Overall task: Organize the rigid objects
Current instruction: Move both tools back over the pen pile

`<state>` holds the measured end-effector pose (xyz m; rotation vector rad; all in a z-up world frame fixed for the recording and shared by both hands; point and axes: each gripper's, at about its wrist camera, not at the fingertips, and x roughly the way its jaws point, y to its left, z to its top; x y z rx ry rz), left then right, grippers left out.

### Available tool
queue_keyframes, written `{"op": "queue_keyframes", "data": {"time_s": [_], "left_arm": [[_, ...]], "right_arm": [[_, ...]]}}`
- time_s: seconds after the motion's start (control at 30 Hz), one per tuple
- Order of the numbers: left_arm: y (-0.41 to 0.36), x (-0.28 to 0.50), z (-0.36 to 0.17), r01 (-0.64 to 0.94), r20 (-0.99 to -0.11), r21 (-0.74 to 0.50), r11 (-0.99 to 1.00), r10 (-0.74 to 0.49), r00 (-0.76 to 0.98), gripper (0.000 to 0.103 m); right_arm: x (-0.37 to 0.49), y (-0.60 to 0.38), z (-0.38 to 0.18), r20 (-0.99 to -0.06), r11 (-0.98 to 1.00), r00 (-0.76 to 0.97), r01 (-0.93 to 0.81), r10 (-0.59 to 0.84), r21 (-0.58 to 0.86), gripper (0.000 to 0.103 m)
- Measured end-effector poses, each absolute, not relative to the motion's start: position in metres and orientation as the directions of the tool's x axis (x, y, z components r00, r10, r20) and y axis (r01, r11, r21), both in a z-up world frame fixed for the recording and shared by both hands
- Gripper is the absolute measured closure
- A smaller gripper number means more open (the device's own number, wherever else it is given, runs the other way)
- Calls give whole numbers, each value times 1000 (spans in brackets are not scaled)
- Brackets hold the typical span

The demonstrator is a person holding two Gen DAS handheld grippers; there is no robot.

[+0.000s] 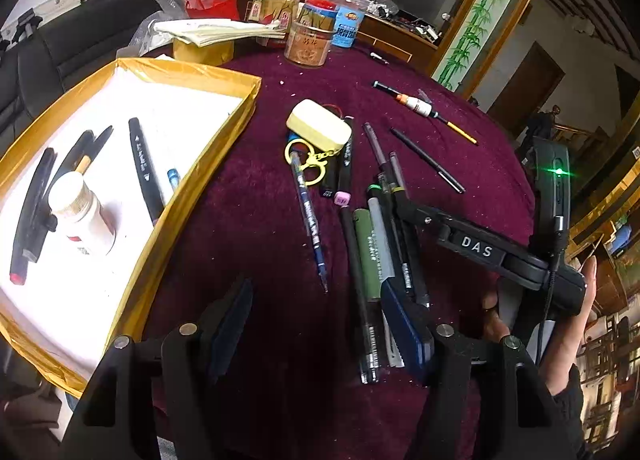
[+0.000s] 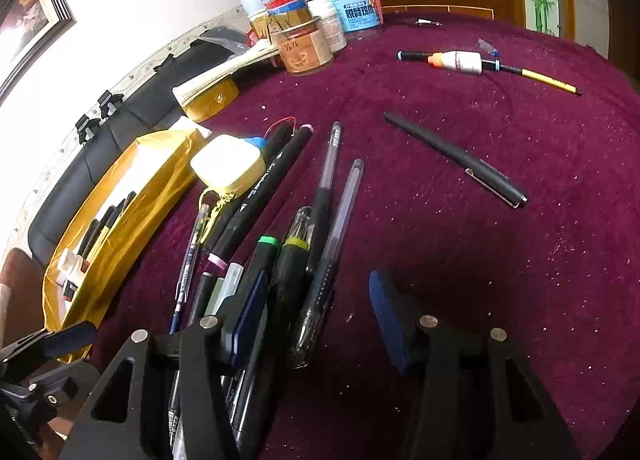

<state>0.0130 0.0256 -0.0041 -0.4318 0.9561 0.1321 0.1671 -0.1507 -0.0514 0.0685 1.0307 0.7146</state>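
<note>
Far left, the shallow gold-foil box with a white lining (image 1: 248,100) sits on the dark red velvet-covered surface (image 1: 248,228) and already holds several black pens and a small white bottle (image 1: 82,216). Its near wall stands proud of the cloth — anything carried low towards it could catch the rim and spill.

The left gripper (image 1: 320,324) hovers above the surface with its jaws spread and nothing between them. Its right pad hangs over the near end of the loose bundle of black, grey and green-banded pens (image 1: 380,252). A closure here risks pinching two or three barrels together; round barrels would likely roll or fan out.

Just beyond lies the pale yellow rounded case on a yellow key ring (image 1: 320,126), resting across a marker and a blue pen. Lifting either would drag the other.

The right gripper (image 2: 320,316) is likewise spread and empty, its left pad over the same bundle, its right pad over bare cloth. Both grippers crowd one pile — collision looks possible. The lone black capped pen (image 2: 456,160) lies well apart, the safer pick.
</note>
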Motion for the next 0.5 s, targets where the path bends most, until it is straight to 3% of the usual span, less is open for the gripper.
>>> {"op": "queue_keyframes", "data": {"time_s": [0.5], "left_arm": [[44,9,-7,-308,-797,-390,868,-151,585,33]], "right_arm": [[167,-170,-31,-663,749,383,-496,643,440,51]]}}
